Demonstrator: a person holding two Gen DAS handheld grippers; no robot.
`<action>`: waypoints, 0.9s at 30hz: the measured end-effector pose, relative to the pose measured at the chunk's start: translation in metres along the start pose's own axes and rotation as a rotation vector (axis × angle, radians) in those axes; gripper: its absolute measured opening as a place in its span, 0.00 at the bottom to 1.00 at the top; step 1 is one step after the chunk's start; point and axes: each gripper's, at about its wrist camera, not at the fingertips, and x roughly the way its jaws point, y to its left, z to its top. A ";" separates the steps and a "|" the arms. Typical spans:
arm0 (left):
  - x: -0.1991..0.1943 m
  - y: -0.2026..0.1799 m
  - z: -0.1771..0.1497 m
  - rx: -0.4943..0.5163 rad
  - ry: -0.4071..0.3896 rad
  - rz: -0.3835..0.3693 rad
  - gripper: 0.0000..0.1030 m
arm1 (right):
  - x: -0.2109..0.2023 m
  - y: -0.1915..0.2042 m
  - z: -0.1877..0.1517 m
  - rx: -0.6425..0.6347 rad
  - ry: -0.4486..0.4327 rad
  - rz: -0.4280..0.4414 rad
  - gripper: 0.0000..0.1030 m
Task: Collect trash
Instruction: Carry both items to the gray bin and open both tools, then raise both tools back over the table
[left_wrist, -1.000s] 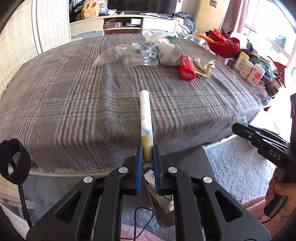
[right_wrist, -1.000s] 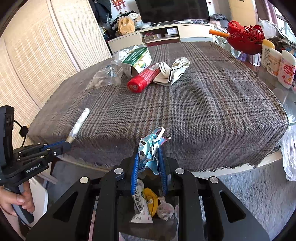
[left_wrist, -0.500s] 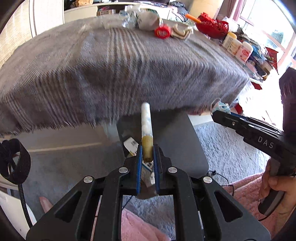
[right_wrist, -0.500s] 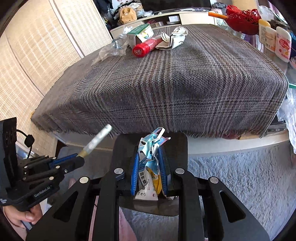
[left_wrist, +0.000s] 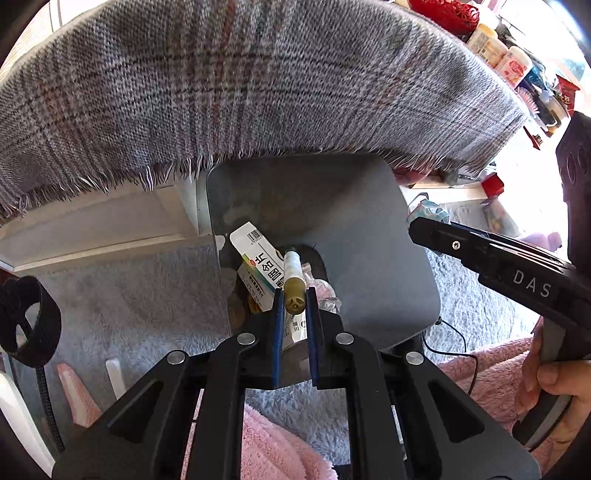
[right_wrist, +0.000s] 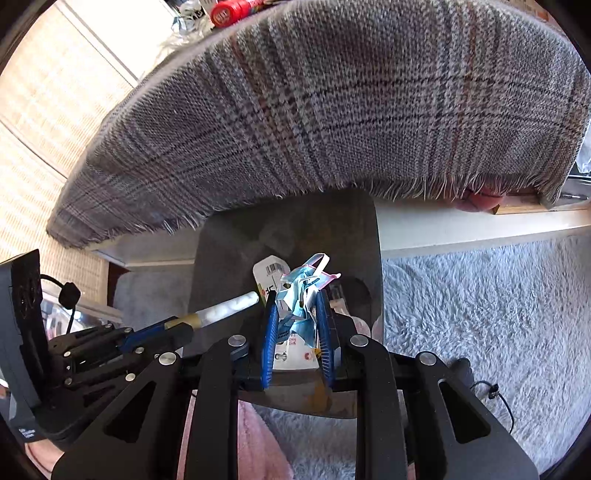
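Observation:
My left gripper is shut on the gold cap end of a thin white tube, which points down into the open grey bin on the floor. The right wrist view shows that tube reaching over the bin's left rim. My right gripper is shut on a crumpled blue and white wad, held over the bin. From the left wrist view the right gripper hangs at the bin's right rim. A white carton with a barcode and other scraps lie inside.
The fringed plaid cloth of the table overhangs just behind the bin. A red bottle lies on the table's far side. Bottles stand at the right. Fluffy grey rug surrounds the bin; pink fabric lies below my grippers.
Both grippers have sunk from table height to just over the bin and tipped downward. Each keeps its hold, the left on the tube and the right on the blue wad.

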 end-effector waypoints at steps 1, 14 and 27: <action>0.001 0.001 0.000 -0.001 0.003 0.001 0.10 | 0.001 0.000 0.000 0.000 0.002 0.000 0.22; 0.005 0.009 0.004 -0.027 -0.002 0.016 0.61 | -0.001 -0.001 0.003 0.006 -0.017 -0.048 0.70; -0.025 0.028 0.008 -0.048 -0.033 0.076 0.92 | -0.022 -0.013 0.005 0.072 -0.060 -0.023 0.96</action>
